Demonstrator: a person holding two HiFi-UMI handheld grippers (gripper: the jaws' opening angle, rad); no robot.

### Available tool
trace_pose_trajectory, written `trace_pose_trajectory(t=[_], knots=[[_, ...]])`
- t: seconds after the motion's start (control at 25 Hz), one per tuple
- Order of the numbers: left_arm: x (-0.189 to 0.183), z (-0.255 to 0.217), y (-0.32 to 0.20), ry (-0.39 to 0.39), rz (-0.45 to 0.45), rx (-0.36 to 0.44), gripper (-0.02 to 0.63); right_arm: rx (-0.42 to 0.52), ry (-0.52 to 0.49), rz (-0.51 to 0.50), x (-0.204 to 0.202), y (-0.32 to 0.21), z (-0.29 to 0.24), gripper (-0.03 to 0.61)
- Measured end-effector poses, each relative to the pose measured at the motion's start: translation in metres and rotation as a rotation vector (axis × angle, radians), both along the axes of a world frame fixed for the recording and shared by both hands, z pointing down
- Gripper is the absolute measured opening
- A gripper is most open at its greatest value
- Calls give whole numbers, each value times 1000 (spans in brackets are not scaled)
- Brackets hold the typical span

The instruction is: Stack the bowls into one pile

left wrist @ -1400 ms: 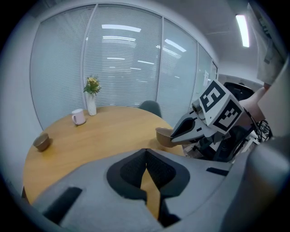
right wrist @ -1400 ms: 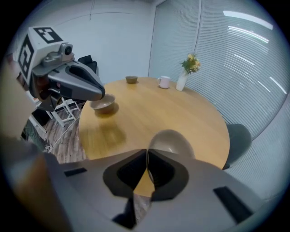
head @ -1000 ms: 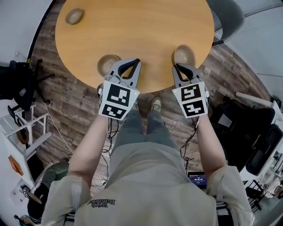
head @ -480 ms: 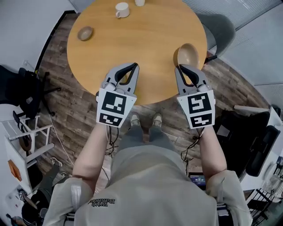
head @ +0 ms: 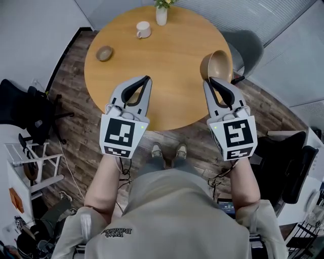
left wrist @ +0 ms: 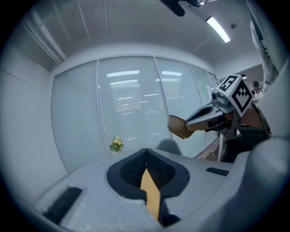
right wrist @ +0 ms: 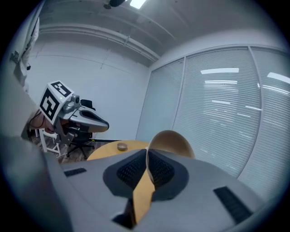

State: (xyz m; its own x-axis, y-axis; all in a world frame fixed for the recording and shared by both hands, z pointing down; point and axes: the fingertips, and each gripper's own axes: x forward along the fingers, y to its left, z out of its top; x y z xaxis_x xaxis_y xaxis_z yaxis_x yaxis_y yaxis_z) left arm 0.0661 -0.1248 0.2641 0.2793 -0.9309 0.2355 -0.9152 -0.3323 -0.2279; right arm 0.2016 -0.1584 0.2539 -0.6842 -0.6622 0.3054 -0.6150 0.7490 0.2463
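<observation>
My right gripper [head: 212, 80] is shut on the rim of a light wooden bowl [head: 216, 65] and holds it tilted above the right side of the round wooden table [head: 172, 66]. The right gripper view shows that bowl [right wrist: 171, 141] rising just past the jaw tips. Level with it on the left, my left gripper [head: 147, 79] has its tips together. Only a thin tan strip shows in its gap, and nothing sticks out past the tips. A small bowl [head: 105, 53] sits at the table's far left. The left gripper hides the table's near-left part.
A white mug [head: 143, 30] and a vase of flowers [head: 161, 12] stand at the table's far edge. A grey chair [head: 249, 44] is behind the table on the right. Dark office chairs and a white rack stand on the wood floor at both sides.
Both grippers have risen, the right one lifting its bowl off the table. The bowl seen beside the left gripper a second ago is out of sight. The mug and vase have come into view.
</observation>
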Motion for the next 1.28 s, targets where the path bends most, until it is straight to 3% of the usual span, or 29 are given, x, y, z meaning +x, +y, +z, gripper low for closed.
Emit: trace_pose_trajectory(t=[0.24,0.44,0.56,1.28], knots=[[-1,-33,12,-27,5,70,18,84,-69,-5,7,8,-36,36],[0,-79,33,50,-18,180,18,141,-101,-28,13,27,-63,36],[-7,-96,43,33,-24,207,18,159,-128,-43,8,34,-76,37],[-14,-83,67,26,-38,150,18,148,-139,-78,6,50,-84,37]])
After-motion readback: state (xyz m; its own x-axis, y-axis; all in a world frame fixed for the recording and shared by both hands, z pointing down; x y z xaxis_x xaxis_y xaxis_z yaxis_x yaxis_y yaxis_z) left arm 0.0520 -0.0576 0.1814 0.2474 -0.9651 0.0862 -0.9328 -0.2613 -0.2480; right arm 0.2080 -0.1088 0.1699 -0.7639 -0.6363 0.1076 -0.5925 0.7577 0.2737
